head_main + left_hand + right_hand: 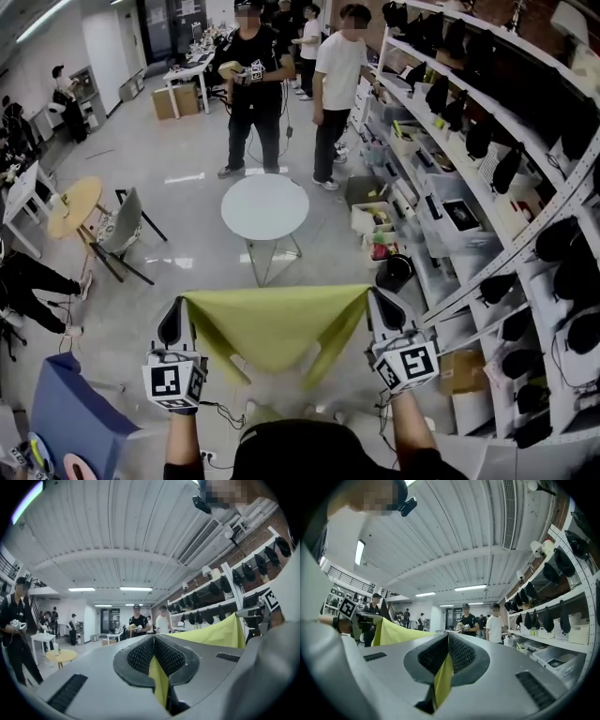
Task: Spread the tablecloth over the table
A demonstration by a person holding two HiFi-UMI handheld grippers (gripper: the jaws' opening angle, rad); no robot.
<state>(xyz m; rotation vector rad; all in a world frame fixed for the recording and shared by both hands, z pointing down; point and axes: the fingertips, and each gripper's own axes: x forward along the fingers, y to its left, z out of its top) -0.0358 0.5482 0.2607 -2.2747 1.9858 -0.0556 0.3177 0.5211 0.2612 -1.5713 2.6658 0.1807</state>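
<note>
A yellow-green tablecloth [275, 326] hangs stretched between my two grippers in the head view, its top edge taut and its middle sagging in a point. My left gripper [178, 309] is shut on the cloth's left corner, and the cloth [159, 679] shows pinched between its jaws. My right gripper [375, 302] is shut on the right corner, with cloth [443, 680] squeezed between its jaws too. Both grippers point level, out towards the round white table [265, 206], which stands on the floor beyond the cloth.
Two people [255, 89] stand behind the white table. Long white shelving [487, 187] with dark caps and bins runs down the right side. A grey chair [120, 230] and a small yellow table [75, 206] stand at the left; a blue box [70, 417] sits near my left.
</note>
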